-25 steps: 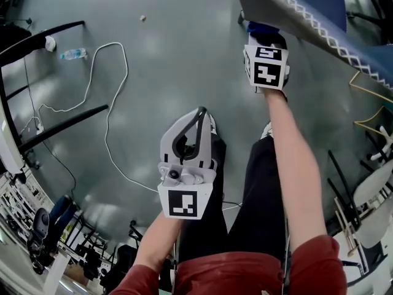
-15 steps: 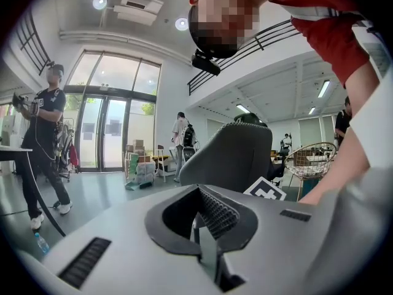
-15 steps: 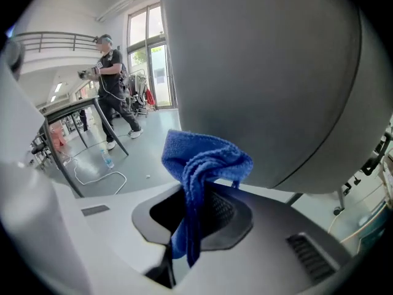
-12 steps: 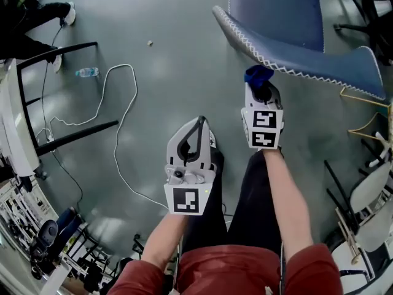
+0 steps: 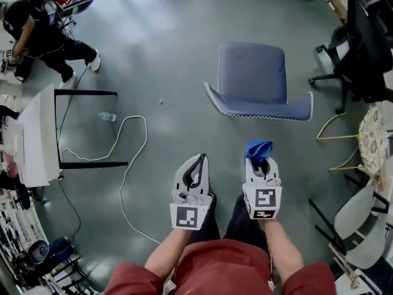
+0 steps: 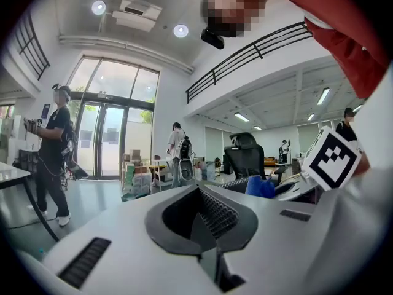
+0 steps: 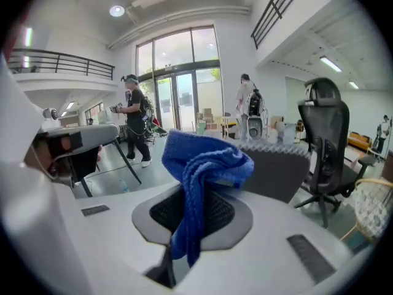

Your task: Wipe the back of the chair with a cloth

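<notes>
A blue chair (image 5: 255, 78) stands on the grey floor, its white-stitched back edge (image 5: 258, 110) nearest me. My right gripper (image 5: 260, 159) is shut on a bunched blue cloth (image 5: 258, 149), a short way from that edge and apart from it. In the right gripper view the cloth (image 7: 206, 165) hangs out of the jaws of the right gripper (image 7: 184, 229), with the chair back (image 7: 279, 168) just behind. My left gripper (image 5: 198, 163) is held beside it, shut and empty. The left gripper (image 6: 206, 220) looks across the hall, with the cloth (image 6: 261, 187) at its right.
A white table (image 5: 37, 137) with black legs stands at the left, with a white cable (image 5: 126, 158) and a water bottle (image 5: 107, 116) on the floor. A black office chair (image 5: 362, 35), a wire frame (image 5: 341, 146) and white chairs (image 5: 362, 214) crowd the right. A person (image 5: 43, 29) stands far left.
Both grippers have drawn back from the chair toward my body, and the whole chair has come into view. The cloth stays in the right gripper.
</notes>
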`<state>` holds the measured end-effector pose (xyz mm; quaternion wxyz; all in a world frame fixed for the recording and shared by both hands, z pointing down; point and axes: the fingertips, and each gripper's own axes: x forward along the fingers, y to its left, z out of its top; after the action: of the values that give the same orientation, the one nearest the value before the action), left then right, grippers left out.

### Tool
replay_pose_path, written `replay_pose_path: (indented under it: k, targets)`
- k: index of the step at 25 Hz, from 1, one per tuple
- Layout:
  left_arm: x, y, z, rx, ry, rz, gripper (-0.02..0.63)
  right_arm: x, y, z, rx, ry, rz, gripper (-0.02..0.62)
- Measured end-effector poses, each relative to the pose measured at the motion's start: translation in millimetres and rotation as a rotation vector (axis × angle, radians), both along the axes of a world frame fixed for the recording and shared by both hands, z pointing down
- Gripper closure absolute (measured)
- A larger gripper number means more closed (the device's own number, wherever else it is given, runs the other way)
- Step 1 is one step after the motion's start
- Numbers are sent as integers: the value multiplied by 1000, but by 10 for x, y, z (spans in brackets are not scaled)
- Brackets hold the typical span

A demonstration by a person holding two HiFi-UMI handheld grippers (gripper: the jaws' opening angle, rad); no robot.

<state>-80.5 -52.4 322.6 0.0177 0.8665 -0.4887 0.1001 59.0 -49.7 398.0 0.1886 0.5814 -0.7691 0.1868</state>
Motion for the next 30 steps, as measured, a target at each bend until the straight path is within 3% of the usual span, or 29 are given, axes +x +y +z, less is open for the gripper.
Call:
replay_pose_path:
  k: [3,10,15,17,24,30]
  targets:
    - [104,31,-415,-29,59,-41,592,284,20,-654,95,13,-1,537]
    - [110,167,-1523,32,115,-35,592,528,113,-2247,350,29,52,537]
    - [-26,102,-2201,158,154,-41,592,503,180,-3173,547,27,74,537]
    - [-81,82,-2362,172,128,-25,592,458,183,-3460,610,33,72,537]
    - [-164,4,-2780,265,111,-38,592,522,101,-3872,698,55,80,537]
    - [-178,-55,-2782,260,122,-54,592,545,24,-3796,684,54,73,537]
